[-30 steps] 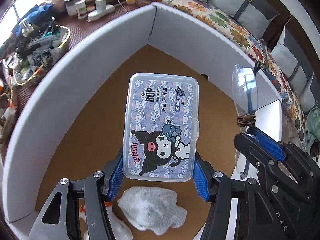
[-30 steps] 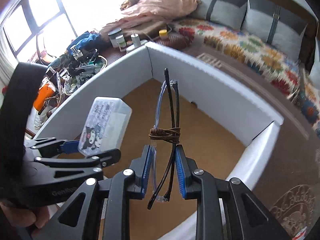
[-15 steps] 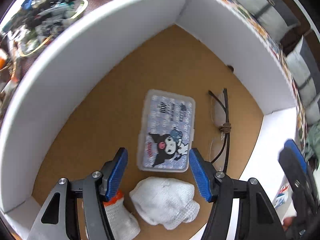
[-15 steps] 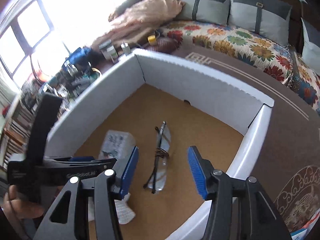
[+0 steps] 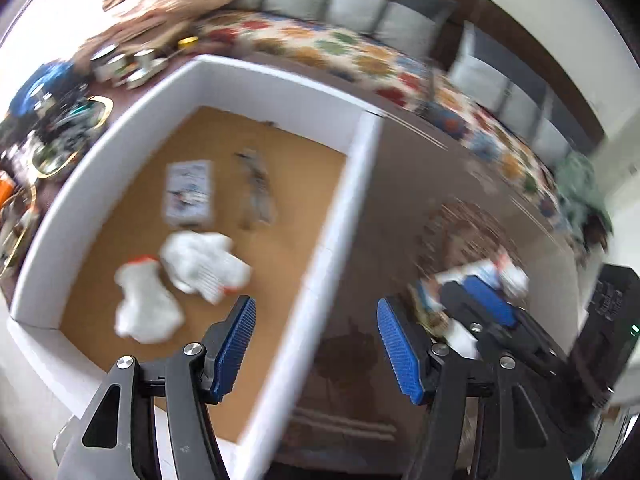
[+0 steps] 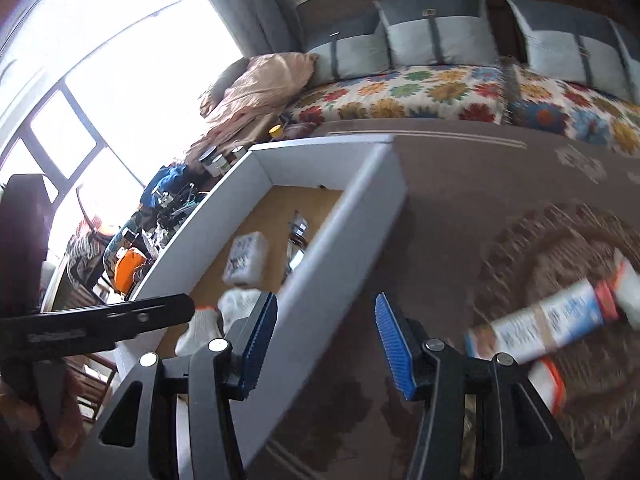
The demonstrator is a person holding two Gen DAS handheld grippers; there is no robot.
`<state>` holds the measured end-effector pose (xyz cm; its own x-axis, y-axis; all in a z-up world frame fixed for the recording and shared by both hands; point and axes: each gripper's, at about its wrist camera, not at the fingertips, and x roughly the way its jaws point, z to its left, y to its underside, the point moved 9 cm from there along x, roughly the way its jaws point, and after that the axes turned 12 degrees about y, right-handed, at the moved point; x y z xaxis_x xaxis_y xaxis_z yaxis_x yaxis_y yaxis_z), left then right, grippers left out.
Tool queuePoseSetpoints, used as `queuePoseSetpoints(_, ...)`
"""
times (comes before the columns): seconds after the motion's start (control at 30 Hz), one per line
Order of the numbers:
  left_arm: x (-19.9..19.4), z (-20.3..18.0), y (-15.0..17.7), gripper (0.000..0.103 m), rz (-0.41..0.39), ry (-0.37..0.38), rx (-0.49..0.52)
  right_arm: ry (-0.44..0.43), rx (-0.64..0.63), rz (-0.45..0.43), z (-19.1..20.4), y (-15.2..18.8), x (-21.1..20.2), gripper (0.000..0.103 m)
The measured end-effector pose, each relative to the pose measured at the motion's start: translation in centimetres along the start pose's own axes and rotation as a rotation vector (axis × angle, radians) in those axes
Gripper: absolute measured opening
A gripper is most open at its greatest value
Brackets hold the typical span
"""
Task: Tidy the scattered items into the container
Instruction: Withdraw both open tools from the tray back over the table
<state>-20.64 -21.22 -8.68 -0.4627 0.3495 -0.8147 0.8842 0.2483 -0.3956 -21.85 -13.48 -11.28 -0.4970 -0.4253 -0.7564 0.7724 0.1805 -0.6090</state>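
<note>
Both my grippers are empty with jaws apart, left gripper (image 5: 316,344) and right gripper (image 6: 326,344) over the white box's (image 5: 344,216) wall. Floss case (image 5: 188,194), glasses (image 5: 256,188) and gloves (image 5: 200,260) are in. Next I'd say go for the tube (image 6: 560,320) on the rug (image 6: 460,208), needs a square approach

left hand-held gripper (image 5: 316,344) open and empty, right hand-held gripper (image 6: 326,342) likewise

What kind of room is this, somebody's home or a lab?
Most likely a lived-in living room at home. A long sofa with a flowery cover and grey cushions runs along the wall, a big window lets in daylight, and a patterned brown carpet holds the white box being filled.
</note>
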Motion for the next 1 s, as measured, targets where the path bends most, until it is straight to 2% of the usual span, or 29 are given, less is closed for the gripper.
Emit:
queuePoseSetpoints(0.13, 2.7, -5.7, 6.4, 0.064, 0.058, 0.042, 0.054, 0.042, 0.036, -0.015, -5.9, 5.4, -5.0, 0.053)
queuePoseSetpoints(0.23, 6.6, -7.7, 11.8, 0.064, 0.125, 0.06, 0.035, 0.094, 0.086, -0.005, -11.2, 10.2, -8.1, 0.053)
queuePoseSetpoints(0.37, 11.6, -9.8, 18.6, 0.063, 0.234, 0.073, -0.015, 0.159, 0.196, 0.047, -17.2, 16.8, -10.2, 0.053)
queuePoseSetpoints(0.43, 13.2, -11.4, 21.3, 0.063, 0.297, 0.069, 0.032, 0.174, 0.243, 0.055, -18.8, 19.0, -10.9, 0.053)
queuePoseSetpoints(0.5, 13.9, -12.6, 22.5, 0.063, 0.328, 0.045, 0.094, 0.175, 0.279, 0.05, -20.0, 20.5, -11.5, 0.053)
queuePoseSetpoints(0.6, 14.1, -13.6, 23.2, 0.063, 0.348, 0.035, 0.116, 0.168, 0.328, 0.052, -21.0, 21.2, -11.4, 0.053)
queuePoseSetpoints(0.7, 13.6, -13.9, 22.9, 0.063, 0.325, 0.006, 0.14, 0.166, 0.35, 0.042, -21.2, 21.1, -11.3, 0.053)
queuePoseSetpoints(0.83, 13.4, -13.3, 22.4, 0.063, 0.301, -0.016, 0.119, 0.17, 0.337, 0.037, -20.8, 21.1, -11.2, 0.053)
queuePoseSetpoints(1.0, 14.0, -12.9, 22.1, 0.063, 0.304, -0.03, 0.14, 0.184, 0.359, 0.045, -21.6, 21.4, -10.9, 0.053)
